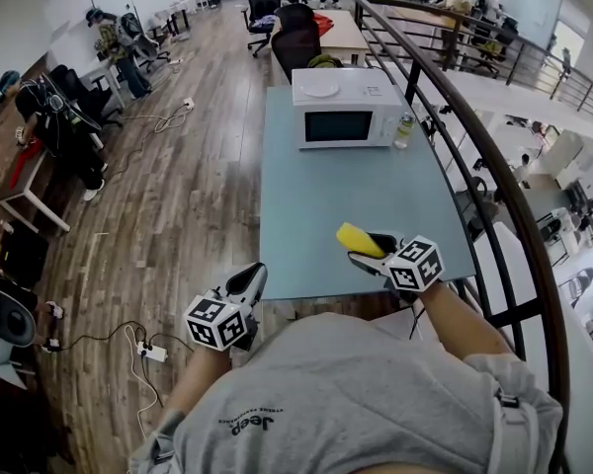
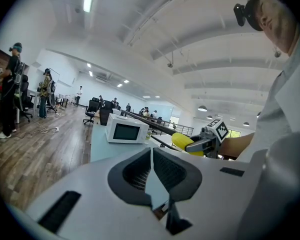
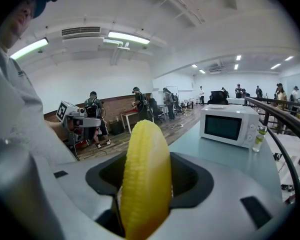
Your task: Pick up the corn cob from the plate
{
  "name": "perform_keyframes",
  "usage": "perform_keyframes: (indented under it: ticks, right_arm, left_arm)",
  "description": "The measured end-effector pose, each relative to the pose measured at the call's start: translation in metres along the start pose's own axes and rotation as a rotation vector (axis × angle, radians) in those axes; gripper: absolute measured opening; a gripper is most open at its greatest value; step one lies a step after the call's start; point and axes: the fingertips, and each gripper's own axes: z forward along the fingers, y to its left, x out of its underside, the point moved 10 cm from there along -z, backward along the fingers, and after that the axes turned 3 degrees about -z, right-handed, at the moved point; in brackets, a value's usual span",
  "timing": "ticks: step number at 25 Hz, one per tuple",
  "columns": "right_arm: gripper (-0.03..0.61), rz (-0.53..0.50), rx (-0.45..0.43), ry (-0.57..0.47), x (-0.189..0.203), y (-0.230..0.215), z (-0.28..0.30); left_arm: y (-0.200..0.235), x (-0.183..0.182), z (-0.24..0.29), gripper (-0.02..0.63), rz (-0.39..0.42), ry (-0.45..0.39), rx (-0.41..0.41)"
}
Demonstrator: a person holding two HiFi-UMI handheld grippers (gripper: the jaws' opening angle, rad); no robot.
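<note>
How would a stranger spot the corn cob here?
Find the long pale blue table with the white microwave oven at its far end. Over its near end, the right gripper holds the ribbed yellow corn cob; the left gripper holds nothing.

Corn [image 3: 145, 169] bottom end cut off by frame edge, covers right gripper [image 3: 146, 194] fingers. Counter [image 1: 316, 205] near edge hidden behind torso [image 1: 356, 393]. Bottle [image 1: 404, 131] label too small to read.

Yellow corn cob [image 3: 145, 176], tip up, clamped between right gripper [image 1: 374, 250] fingers.
</note>
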Motion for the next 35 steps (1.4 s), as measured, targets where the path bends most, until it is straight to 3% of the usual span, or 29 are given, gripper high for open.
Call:
perform_keyframes:
  ticks: [35]
  right_arm:
    - [0.258, -0.018, -0.005, 0.000, 0.0011, -0.0047, 0.0013]
  left_arm:
    - [-0.0034, -0.0009, 0.0065, 0.032, 0.004, 0.007, 0.001]
